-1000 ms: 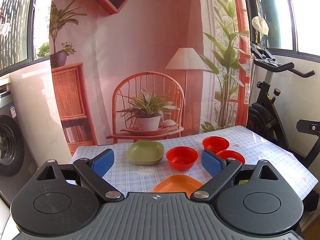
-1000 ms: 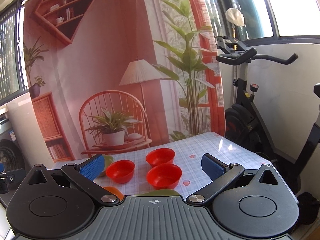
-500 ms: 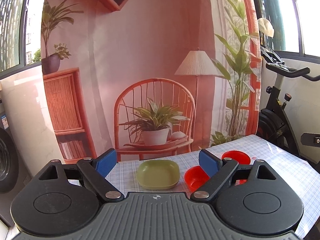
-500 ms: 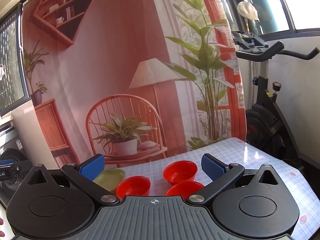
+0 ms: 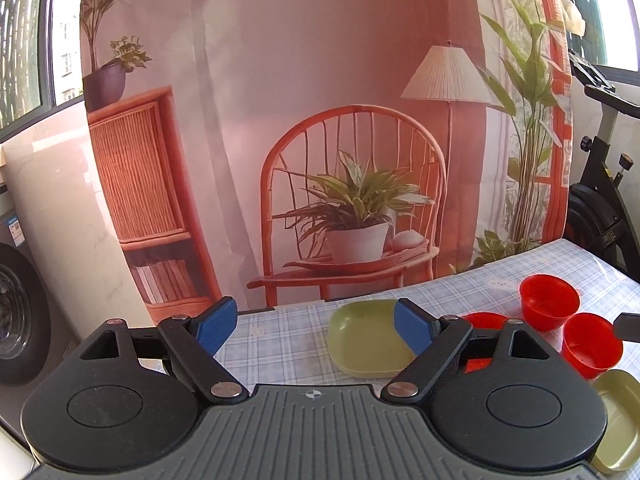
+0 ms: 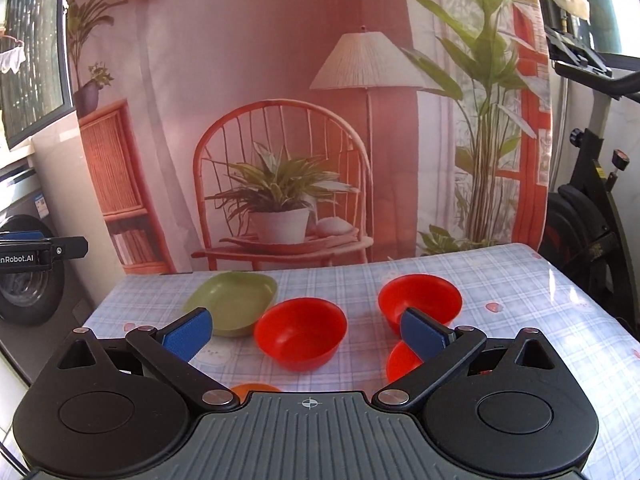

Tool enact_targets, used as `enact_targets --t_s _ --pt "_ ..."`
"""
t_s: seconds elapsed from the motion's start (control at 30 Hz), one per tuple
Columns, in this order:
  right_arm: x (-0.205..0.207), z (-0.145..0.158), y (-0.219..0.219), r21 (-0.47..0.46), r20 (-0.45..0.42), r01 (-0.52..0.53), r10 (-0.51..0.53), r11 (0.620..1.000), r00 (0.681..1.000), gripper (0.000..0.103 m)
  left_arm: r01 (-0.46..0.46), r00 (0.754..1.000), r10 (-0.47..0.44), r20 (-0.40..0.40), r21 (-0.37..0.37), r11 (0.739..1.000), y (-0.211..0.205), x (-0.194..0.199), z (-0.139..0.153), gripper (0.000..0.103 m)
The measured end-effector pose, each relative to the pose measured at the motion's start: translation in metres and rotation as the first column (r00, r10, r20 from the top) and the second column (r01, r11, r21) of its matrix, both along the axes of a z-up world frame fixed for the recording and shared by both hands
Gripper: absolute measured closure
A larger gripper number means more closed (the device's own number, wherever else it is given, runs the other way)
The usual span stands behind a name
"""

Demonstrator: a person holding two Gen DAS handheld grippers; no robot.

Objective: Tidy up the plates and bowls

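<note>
Left wrist view: left hand-held gripper (image 5: 314,326) wide, narrowing, empty; green plate (image 5: 366,338) ahead, right of centre, on table (image 5: 280,344).

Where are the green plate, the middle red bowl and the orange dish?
green plate (image 6: 230,300), right wrist view, inner floor.
middle red bowl (image 6: 300,330), right wrist view, inside hollow.
orange dish (image 6: 250,388), right wrist view, visible rim.

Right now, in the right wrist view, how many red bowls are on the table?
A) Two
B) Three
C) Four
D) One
B: three show apart on the checked tablecloth: a near red bowl, a far red bowl, and a third red bowl partly hidden behind the right gripper, whose jaws stand open and empty.
</note>
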State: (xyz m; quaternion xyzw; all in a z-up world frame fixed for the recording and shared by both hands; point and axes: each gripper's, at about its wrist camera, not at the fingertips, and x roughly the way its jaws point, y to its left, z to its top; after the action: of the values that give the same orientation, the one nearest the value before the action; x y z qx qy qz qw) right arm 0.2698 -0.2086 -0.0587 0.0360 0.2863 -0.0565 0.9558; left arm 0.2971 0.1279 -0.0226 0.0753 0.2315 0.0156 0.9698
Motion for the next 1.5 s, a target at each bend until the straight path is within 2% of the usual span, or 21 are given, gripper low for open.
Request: enact_targets --t_s 0.07,0.17,0.23,0.3,0.43,0.5,0.63,0.77,0.87,0.97,1.07,1.13,1.2,1.23,1.37,1.5 --pt "0.020 -0.002 0.004 -0.003 -0.007 -0.012 0.012 1.000 1.000 0.008 -0.008 1.000 0.008 0.003 0.019 1.000 0.007 0.016 -0.010 0.019" --pt "0.052 -0.007 0.007 0.003 -0.026 -0.030 0.030 1.000 0.999 0.011 -0.020 0.999 0.020 -0.025 0.007 1.000 0.019 0.044 -0.031 0.022" --pt "0.072 -0.011 0.009 0.005 -0.040 -0.047 0.047 0.999 0.998 0.016 -0.033 0.998 0.032 -0.059 -0.004 0.999 0.027 0.064 -0.043 0.030" --pt "0.098 -0.017 0.011 0.013 -0.062 -0.063 0.064 0.998 0.996 0.019 -0.056 0.992 0.051 -0.112 -0.041 0.998 0.037 0.087 -0.058 0.035" --pt "0.153 -0.028 0.011 0.031 -0.108 -0.077 0.080 0.997 0.991 0.028 -0.082 0.985 0.061 -0.159 -0.135 0.987 0.054 0.118 -0.085 0.036" --pt "0.181 -0.037 0.011 0.058 -0.141 -0.064 0.071 0.996 0.987 0.036 -0.083 0.981 0.052 -0.187 -0.158 0.984 0.056 0.131 -0.099 0.036" --pt "0.240 -0.069 0.012 0.143 -0.250 -0.024 0.059 0.989 0.966 0.041 -0.079 0.972 0.037 -0.234 -0.176 0.981 0.055 0.155 -0.124 0.038" --pt "0.274 -0.102 0.013 0.162 -0.335 0.035 0.021 0.986 0.942 0.047 -0.073 0.966 0.017 -0.259 -0.208 0.975 0.055 0.163 -0.139 0.040" --pt "0.285 -0.124 0.009 0.196 -0.387 0.091 -0.008 0.976 0.922 0.054 -0.080 0.958 0.014 -0.288 -0.217 0.973 0.053 0.165 -0.148 0.044" --pt "0.291 -0.138 0.006 0.233 -0.418 0.121 -0.013 0.965 0.909 0.060 -0.072 0.953 -0.006 -0.302 -0.243 0.967 0.054 0.165 -0.155 0.051" --pt "0.295 -0.142 0.010 0.221 -0.425 0.111 -0.007 0.969 0.905 0.065 -0.058 0.952 -0.032 -0.304 -0.281 0.958 0.056 0.164 -0.159 0.066" --pt "0.298 -0.144 0.012 0.217 -0.440 0.116 -0.009 0.969 0.898 0.074 -0.037 0.954 -0.055 -0.296 -0.297 0.954 0.055 0.163 -0.159 0.080" --pt "0.298 -0.145 0.013 0.217 -0.447 0.126 -0.016 0.968 0.894 0.090 -0.014 0.954 -0.074 -0.290 -0.292 0.956 0.050 0.160 -0.158 0.088" --pt "0.298 -0.145 0.014 0.220 -0.451 0.129 -0.017 0.967 0.893 0.094 -0.008 0.954 -0.078 -0.290 -0.283 0.959 0.048 0.159 -0.157 0.092" --pt "0.293 -0.141 0.019 0.215 -0.432 0.116 -0.012 0.970 0.902 0.097 -0.003 0.953 -0.079 -0.292 -0.268 0.963 0.045 0.155 -0.158 0.094" --pt "0.287 -0.135 0.022 0.226 -0.425 0.109 -0.003 0.968 0.905 0.098 -0.028 0.950 -0.076 -0.302 -0.326 0.945 0.056 0.151 -0.157 0.095"
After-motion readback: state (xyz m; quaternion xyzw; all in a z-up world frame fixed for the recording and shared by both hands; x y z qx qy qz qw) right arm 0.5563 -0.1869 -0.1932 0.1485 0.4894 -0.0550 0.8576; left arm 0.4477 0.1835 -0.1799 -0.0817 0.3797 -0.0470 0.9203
